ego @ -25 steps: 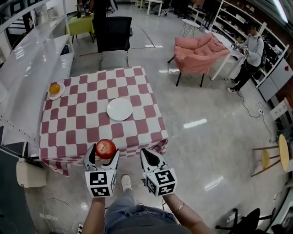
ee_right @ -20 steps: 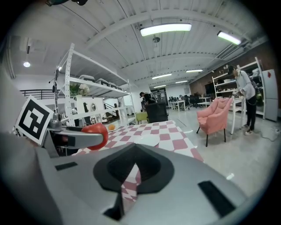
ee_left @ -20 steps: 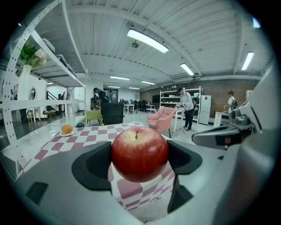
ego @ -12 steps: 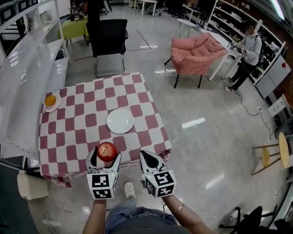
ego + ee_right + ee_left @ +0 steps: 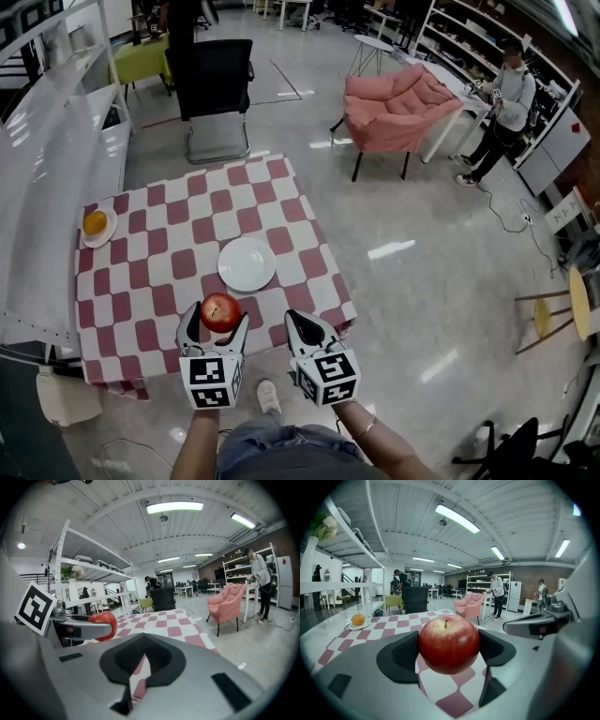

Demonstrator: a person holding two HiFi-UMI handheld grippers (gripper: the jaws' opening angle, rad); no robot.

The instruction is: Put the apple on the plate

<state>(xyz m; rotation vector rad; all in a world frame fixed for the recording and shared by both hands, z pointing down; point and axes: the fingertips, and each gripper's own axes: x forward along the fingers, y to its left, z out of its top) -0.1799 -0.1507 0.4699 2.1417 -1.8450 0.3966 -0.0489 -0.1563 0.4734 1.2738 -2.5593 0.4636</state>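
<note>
My left gripper (image 5: 217, 321) is clenched on the apple (image 5: 220, 311). In the left gripper view the two dark pads press the red fruit (image 5: 449, 643) from 9 and 3 o'clock. Its stem points up, and the checked cloth shows underneath it, so the fruit hangs clear of the table (image 5: 141, 281). From my head view the apple is over the table's near edge, at about 6 o'clock on the tabletop.

The white plate (image 5: 247, 264) lies flat and bare on the cloth at roughly 1 o'clock from the apple. It is near the apple but apart from it, around the middle of the table and a little toward 4 o'clock.

My right gripper (image 5: 307, 328) is at 3 o'clock from the left one, just beside it, off the table's near edge and over the floor. Its jaws are drawn together with nothing between them (image 5: 143, 660), leaving only a thin slit through which the cloth shows.

An orange (image 5: 95, 223) sits on a small saucer (image 5: 105, 234) at the table's 10 o'clock corner, well away from the plate. A black chair (image 5: 213, 80) stands beyond the table at 12 o'clock. A pink armchair (image 5: 398, 98) is at 2 o'clock, and a person (image 5: 503, 98) stands past it near the shelves.
</note>
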